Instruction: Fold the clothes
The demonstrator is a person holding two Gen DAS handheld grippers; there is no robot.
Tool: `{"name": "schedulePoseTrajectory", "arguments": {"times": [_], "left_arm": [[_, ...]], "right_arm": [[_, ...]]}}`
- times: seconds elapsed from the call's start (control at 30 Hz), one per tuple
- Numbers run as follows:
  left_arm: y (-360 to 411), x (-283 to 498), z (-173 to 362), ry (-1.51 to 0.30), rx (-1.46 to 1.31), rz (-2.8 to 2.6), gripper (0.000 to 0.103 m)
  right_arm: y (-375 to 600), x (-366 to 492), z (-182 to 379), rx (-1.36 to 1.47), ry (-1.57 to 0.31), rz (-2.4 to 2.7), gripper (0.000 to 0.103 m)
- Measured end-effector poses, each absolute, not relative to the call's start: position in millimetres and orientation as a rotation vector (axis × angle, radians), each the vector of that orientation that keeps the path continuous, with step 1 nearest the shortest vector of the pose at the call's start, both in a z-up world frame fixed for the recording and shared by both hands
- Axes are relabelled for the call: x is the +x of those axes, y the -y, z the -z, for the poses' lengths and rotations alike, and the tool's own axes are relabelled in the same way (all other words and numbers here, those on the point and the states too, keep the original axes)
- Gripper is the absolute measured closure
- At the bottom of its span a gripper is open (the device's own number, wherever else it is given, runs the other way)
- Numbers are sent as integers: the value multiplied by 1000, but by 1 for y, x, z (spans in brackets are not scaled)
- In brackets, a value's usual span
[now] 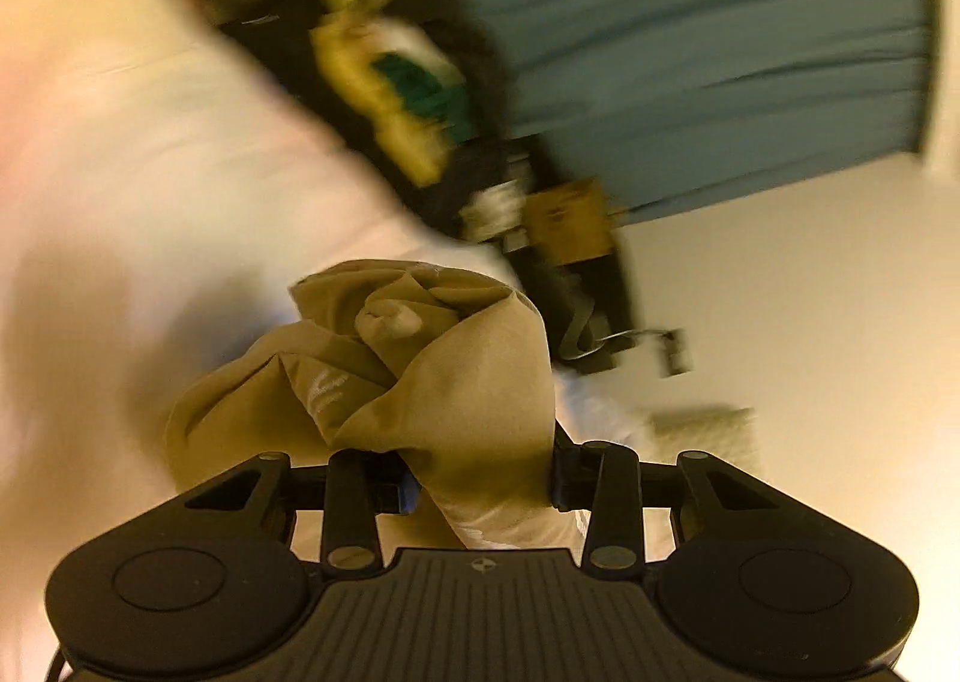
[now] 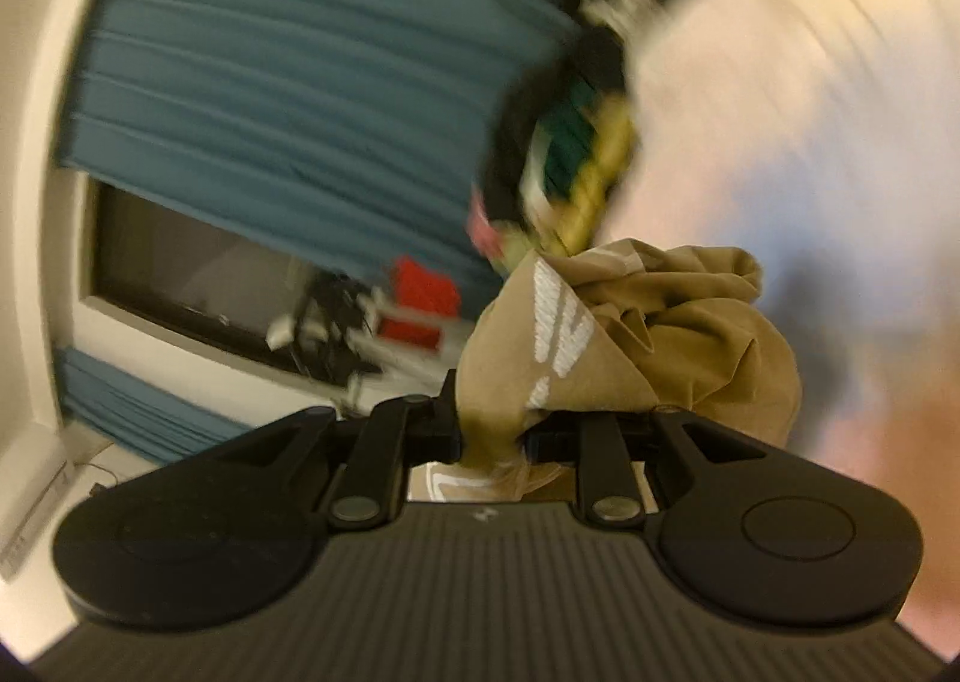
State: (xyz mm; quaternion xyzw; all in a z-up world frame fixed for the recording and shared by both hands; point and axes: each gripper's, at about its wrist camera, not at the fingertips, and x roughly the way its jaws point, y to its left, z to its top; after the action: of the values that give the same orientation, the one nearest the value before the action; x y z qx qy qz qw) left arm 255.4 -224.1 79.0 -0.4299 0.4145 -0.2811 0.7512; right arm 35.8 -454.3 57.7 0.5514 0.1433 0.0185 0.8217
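Two grippers are seen clamped on one tan garment (image 1: 420,382), bunched and crumpled in front of both cameras.

Left gripper (image 1: 480,478): the jaws are held partly apart by a thick fold of the cloth, which is pinched between them. The fold fills the gap from one pad to the other. The rest of the garment is bundled just ahead of and above the jaws, spilling more to their left side. White printed lettering is noted on a crease just ahead of the left jaw.

Right gripper (image 2: 492,436): the jaws are drawn close together on a narrow gathered strip of the same garment (image 2: 630,334). The bulk of the cloth is heaped directly ahead of the jaws and off to their right. A white printed mark is seen on the panel rising from the pinch.

Beyond the jaws, both views are heavily blurred. A white sheet (image 1: 150,172), a teal curtain (image 2: 270,82) and a dark strip of mixed colours (image 1: 408,94) are made out. Finer detail cannot be told.
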Motion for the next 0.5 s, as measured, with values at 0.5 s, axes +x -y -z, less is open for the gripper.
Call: {"name": "schedulePoseTrajectory", "arguments": {"times": [0.5], "left_arm": [[307,233,124,-988,-505,590,60]], "right_arm": [[512,77,115,1063,-560,207,81]]}}
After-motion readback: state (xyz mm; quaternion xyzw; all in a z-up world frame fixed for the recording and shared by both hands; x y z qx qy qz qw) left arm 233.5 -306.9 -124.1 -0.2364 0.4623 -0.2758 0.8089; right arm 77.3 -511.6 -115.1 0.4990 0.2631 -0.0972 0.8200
